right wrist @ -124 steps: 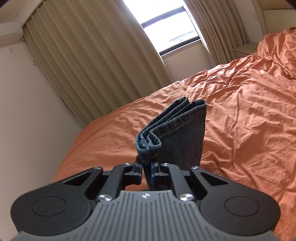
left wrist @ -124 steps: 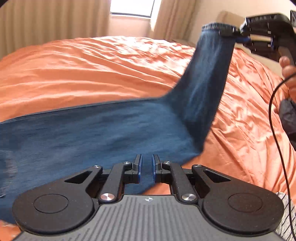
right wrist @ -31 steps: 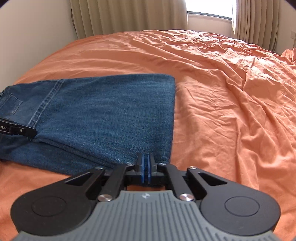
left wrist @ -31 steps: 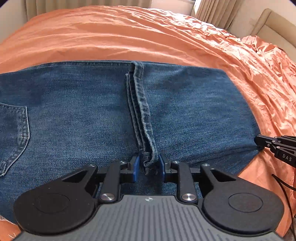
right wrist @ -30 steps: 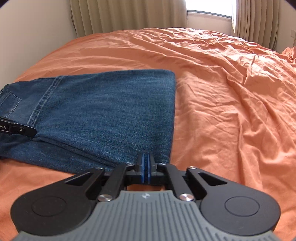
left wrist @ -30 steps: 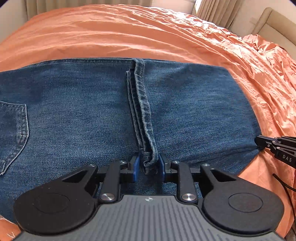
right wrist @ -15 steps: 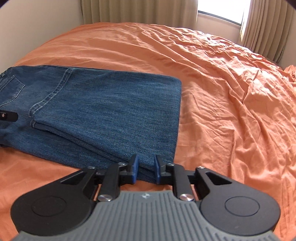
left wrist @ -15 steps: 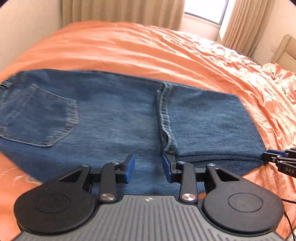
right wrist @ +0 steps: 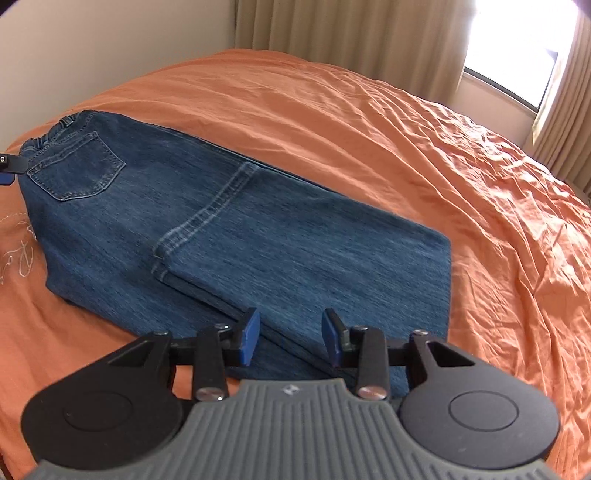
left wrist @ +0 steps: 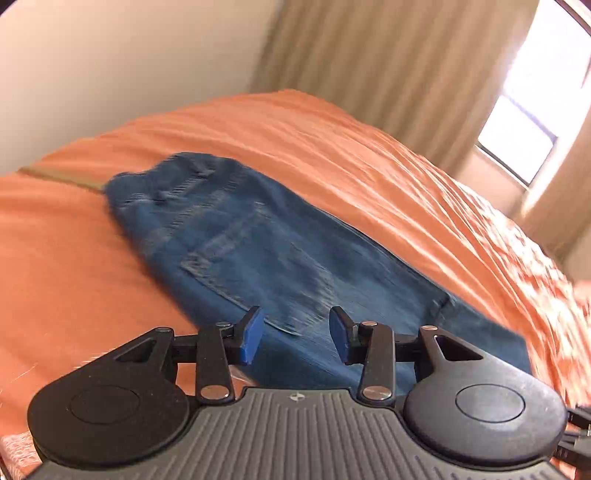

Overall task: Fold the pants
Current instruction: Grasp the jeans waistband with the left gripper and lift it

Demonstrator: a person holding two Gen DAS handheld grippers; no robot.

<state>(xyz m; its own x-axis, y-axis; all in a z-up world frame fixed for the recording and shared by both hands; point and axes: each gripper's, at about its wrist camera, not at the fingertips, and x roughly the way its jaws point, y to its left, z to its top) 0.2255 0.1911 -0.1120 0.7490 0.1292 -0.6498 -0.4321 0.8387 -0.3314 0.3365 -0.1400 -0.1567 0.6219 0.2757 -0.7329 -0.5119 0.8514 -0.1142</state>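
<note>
The jeans (right wrist: 236, 236) lie flat across the near part of the bed, folded once: the leg ends are laid back over the thighs, so the hem (right wrist: 207, 214) runs as a stitched band across the middle of the cloth and the fold itself forms the straight edge toward the window side. The waistband and a back pocket (right wrist: 75, 168) sit at the far-left end, uncovered, which suggests a second fold over that half is still to come. Both tools are clear of the cloth, probably because this fold has just been set down. The left gripper (left wrist: 295, 338) hangs above the denim near the pocket end, its blue pads apart and spreading wider with nothing between them; its view is smeared by motion. The right gripper (right wrist: 288, 338) sits over the near edge of the folded stack, jaws likewise parting and empty, the cloth lying below rather than pinched. A dark fingertip of the left tool shows at the left edge of the right wrist view, beside the waistband. The orange bedspread (right wrist: 369, 122) is creased and soft, so the denim may drag when slid. Beyond it are a plain wall, beige curtains (right wrist: 351, 33) and a bright window (right wrist: 517, 55).
</note>
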